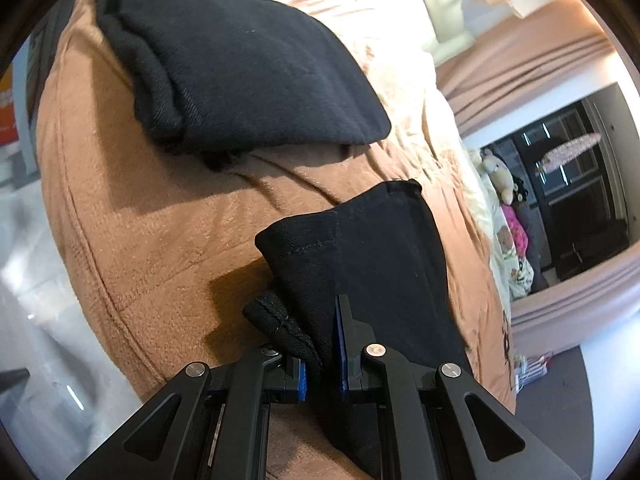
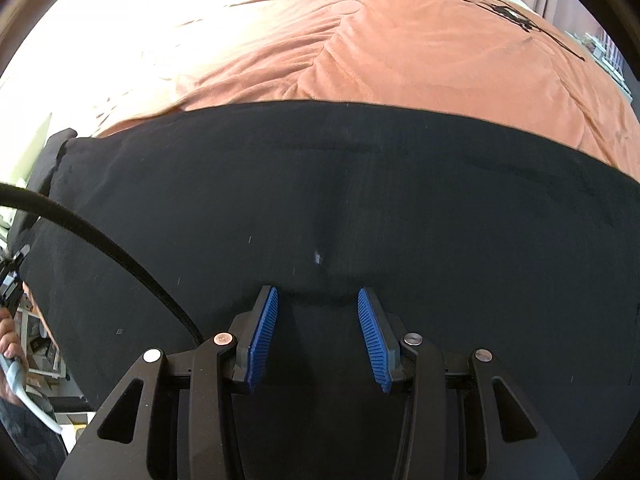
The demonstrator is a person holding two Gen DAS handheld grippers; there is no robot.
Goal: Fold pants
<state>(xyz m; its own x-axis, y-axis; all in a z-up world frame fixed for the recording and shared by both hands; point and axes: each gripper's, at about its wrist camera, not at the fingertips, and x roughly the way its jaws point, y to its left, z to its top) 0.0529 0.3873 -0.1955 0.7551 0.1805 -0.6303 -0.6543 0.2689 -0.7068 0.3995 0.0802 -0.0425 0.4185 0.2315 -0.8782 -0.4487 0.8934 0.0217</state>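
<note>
The black pants [image 1: 248,68] lie on an orange-brown blanket [image 1: 132,232] on a bed. In the left wrist view the far part is folded in a thick bundle. My left gripper [image 1: 323,344] is shut on a hem end of the pants [image 1: 360,248] and holds it lifted above the blanket. In the right wrist view the black fabric [image 2: 360,200] spreads flat across the whole width. My right gripper [image 2: 318,312] is open, its blue pads [image 2: 264,336] resting just over the fabric, with nothing between them.
The bed's left edge [image 1: 80,264] drops to a pale floor. A stuffed toy [image 1: 500,176] and pink items lie at the right, by a dark window. A black cable [image 2: 100,244] crosses the right wrist view at left. The blanket [image 2: 400,48] stretches beyond the pants.
</note>
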